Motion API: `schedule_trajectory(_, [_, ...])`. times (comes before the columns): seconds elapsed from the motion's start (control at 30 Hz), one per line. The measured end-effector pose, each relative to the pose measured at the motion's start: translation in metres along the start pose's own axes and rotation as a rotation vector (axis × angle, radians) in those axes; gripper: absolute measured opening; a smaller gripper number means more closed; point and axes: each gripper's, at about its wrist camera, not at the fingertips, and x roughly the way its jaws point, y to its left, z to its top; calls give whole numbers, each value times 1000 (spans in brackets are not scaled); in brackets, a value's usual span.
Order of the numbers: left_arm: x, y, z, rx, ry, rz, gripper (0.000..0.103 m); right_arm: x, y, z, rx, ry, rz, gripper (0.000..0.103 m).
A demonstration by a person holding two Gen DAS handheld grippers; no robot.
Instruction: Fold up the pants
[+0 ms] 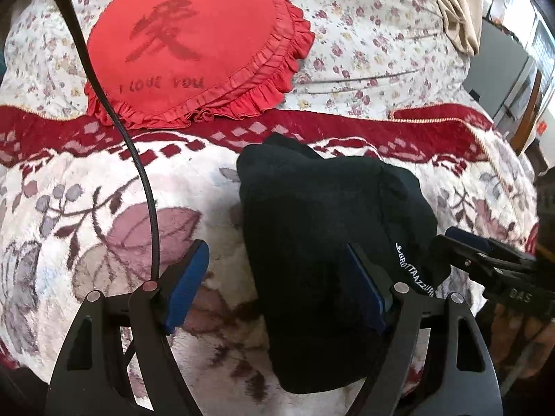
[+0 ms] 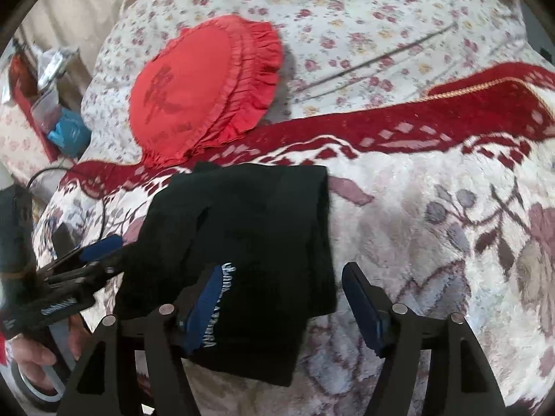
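Observation:
The black pants (image 1: 312, 242) lie folded in a compact bundle on the floral blanket (image 1: 104, 208); white lettering shows along one edge. They also show in the right wrist view (image 2: 249, 242). My left gripper (image 1: 277, 277) is open, its right finger over the bundle, its left finger over the blanket. My right gripper (image 2: 284, 298) is open over the bundle's near right edge. In the left wrist view the right gripper (image 1: 461, 242) sits at the bundle's right side. In the right wrist view the left gripper (image 2: 97, 249) sits at its left side.
A red heart-shaped frilled cushion (image 1: 194, 55) lies behind the pants on a flowered sheet (image 1: 364, 34). A black cable (image 1: 138, 173) hangs across the left wrist view. Clutter and a bedside area (image 2: 52, 104) lie past the bed's left edge.

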Motion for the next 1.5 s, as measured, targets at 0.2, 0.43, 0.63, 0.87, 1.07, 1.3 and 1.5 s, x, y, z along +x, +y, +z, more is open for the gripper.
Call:
schedule_trajectory(0.2, [7,7,-1,-21,25,5,79,11,-11,1,35,29,18,69])
schedule_trajectory(0.43, [13,3,-1,-7,29,-4,79,22,-11,1,49,52,28,70])
schedule_trajectory(0.63, [19,4,1,-17,37,-26,81,34,-12,2,49,76,41,71])
schedule_trajectory(0.87, [26,4,3,-26,41,-49,85,42,-12,4,49,70,63,79])
schedule_trajectory(1.07, [35,4,4,-39,55,-67,89,48,-12,6,39,60,88,87])
schedule_trajectory(1.3, [42,-2,3,-25,66,-69,89,52,-4,7,8,47,61,90])
schedule_trajectory(1.5, [44,-3,2,-39,66,-79,89,51,-4,5,18,24,56,85])
